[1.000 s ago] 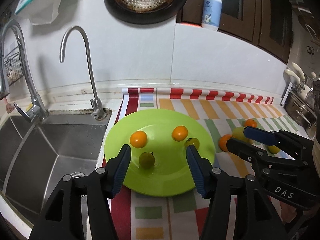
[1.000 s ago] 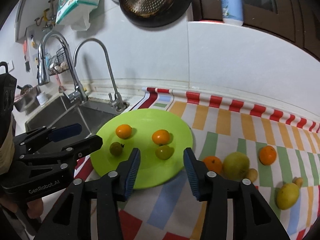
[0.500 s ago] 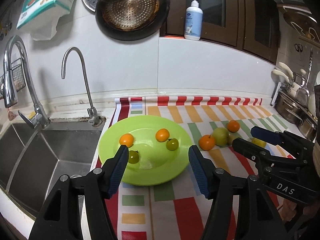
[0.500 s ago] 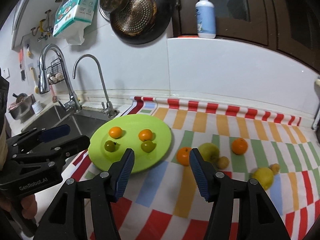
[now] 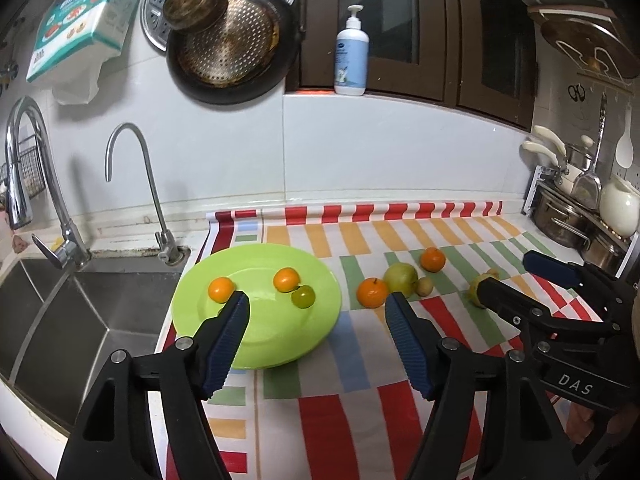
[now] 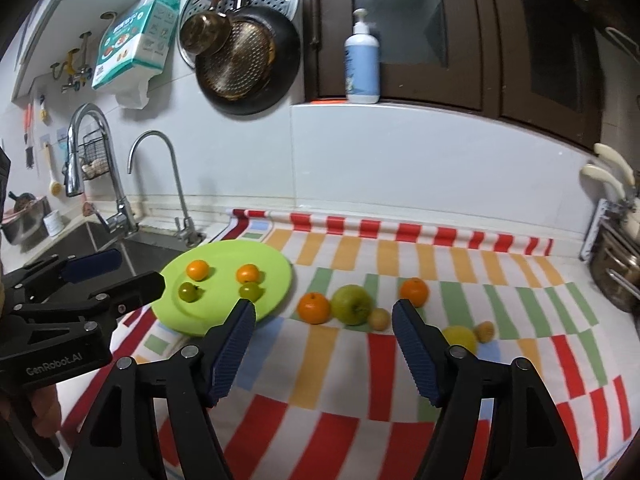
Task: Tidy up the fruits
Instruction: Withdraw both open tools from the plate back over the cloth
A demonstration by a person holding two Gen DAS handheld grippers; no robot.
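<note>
Green plate (image 6: 276,276) holds 4 fruits — left tongs (image 5: 316,304), right tongs (image 6: 324,310) both released.

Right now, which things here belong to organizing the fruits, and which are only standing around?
For the job:
green plate with four small fruits
two oranges on the striped cloth
green apple
yellow lemon

Just around:
sink
soap bottle
hanging pan

White tiled wall (image 5: 224,152), dark cabinets (image 5: 460,32), sink (image 5: 52,312)
</note>
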